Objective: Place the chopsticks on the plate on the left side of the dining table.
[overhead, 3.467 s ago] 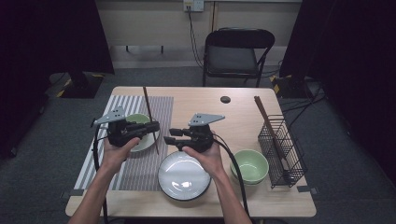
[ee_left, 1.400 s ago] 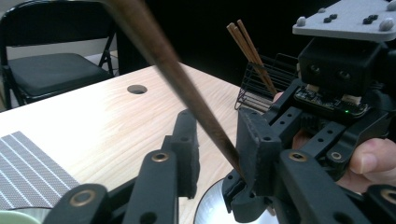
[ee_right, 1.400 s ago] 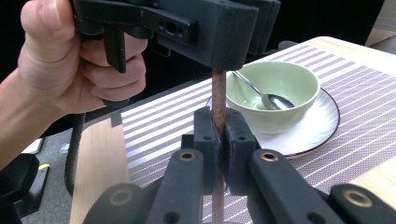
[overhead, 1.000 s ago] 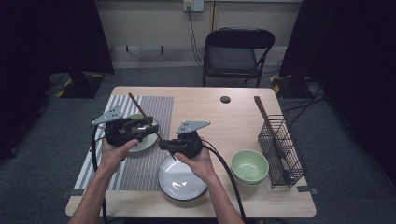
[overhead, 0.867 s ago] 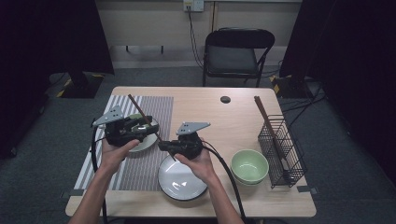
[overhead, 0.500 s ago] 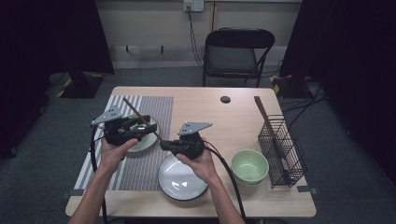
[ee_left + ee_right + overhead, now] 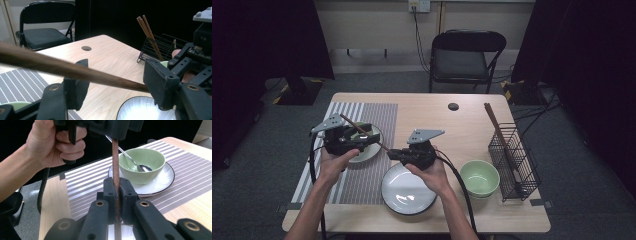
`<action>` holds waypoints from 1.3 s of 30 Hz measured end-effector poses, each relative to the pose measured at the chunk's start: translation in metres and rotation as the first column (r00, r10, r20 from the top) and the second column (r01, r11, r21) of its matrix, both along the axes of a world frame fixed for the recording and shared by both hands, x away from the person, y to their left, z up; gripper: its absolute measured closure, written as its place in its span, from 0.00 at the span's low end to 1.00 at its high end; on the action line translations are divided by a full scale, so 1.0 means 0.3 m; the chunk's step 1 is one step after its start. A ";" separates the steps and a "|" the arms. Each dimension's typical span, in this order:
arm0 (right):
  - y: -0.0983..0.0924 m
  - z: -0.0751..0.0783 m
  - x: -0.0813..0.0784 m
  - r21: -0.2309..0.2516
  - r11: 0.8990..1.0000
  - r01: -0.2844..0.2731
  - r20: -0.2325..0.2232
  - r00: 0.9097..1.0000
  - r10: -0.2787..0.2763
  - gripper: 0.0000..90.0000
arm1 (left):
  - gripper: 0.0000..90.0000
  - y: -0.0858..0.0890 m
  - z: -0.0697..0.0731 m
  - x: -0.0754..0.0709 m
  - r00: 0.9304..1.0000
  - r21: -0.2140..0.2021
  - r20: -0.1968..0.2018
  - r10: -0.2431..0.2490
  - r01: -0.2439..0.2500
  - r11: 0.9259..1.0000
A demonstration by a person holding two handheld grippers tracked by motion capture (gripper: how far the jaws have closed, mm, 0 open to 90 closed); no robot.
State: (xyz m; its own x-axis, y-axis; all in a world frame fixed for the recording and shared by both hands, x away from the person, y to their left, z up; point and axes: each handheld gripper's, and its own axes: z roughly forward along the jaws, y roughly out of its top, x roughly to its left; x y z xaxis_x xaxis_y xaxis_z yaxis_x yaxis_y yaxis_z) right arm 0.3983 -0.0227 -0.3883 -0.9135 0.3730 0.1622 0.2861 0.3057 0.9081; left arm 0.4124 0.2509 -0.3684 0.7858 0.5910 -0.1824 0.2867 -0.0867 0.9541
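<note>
High view: both hands level, right gripper clamping chopstick.

A long, slender, dark brown wooden chopstick is held off the worktop, tilted with its far end raised toward the upper left, one end clamped between the jaws seen in the right gripper view.

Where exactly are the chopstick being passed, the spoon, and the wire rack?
chopstick (image 7: 75, 72), left gripper view, middle of its brown shaft
spoon (image 7: 143, 167), right gripper view, its scoop inside the green bowl
wire rack (image 7: 512, 160), high view, its mesh side wall
</note>
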 end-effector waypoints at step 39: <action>-0.099 0.023 -0.035 -0.016 1.000 0.000 0.017 1.000 0.000 0.95 | 0.33 0.110 -0.001 0.025 0.995 -0.020 -0.014 0.096 -0.097 0.995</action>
